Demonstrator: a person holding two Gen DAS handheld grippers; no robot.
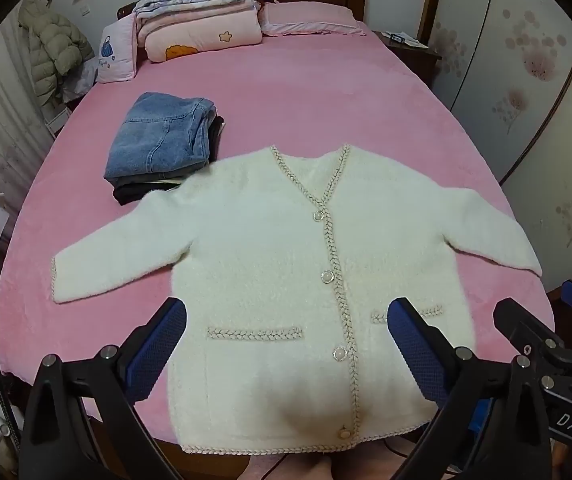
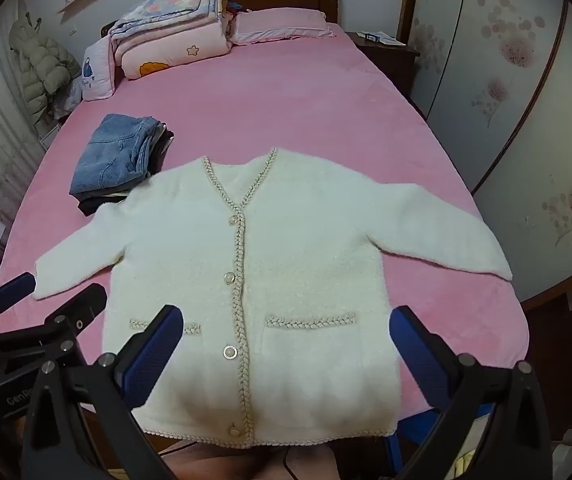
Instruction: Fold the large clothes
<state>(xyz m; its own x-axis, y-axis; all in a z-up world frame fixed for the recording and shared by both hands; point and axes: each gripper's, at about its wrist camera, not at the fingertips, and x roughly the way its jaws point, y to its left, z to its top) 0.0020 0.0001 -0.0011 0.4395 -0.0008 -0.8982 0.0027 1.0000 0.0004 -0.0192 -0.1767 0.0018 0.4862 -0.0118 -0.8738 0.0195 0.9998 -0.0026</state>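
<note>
My left tool (image 1: 286,344) and right tool (image 2: 286,344) gape wide, empty, above the fluffy cream buttoned cardigan (image 1: 281,248) spread flat on the pink bed (image 1: 286,92).

Pink bed (image 1: 326,92) carries cardigan (image 1: 277,264), folded clothes (image 1: 157,148) (jeans topmost), bedding (image 1: 201,20).

1 cardigan (image 1: 286,280), 4 btns, 2 pockets, 1 jeans stack (image 1: 161,140), 2 tools
</note>
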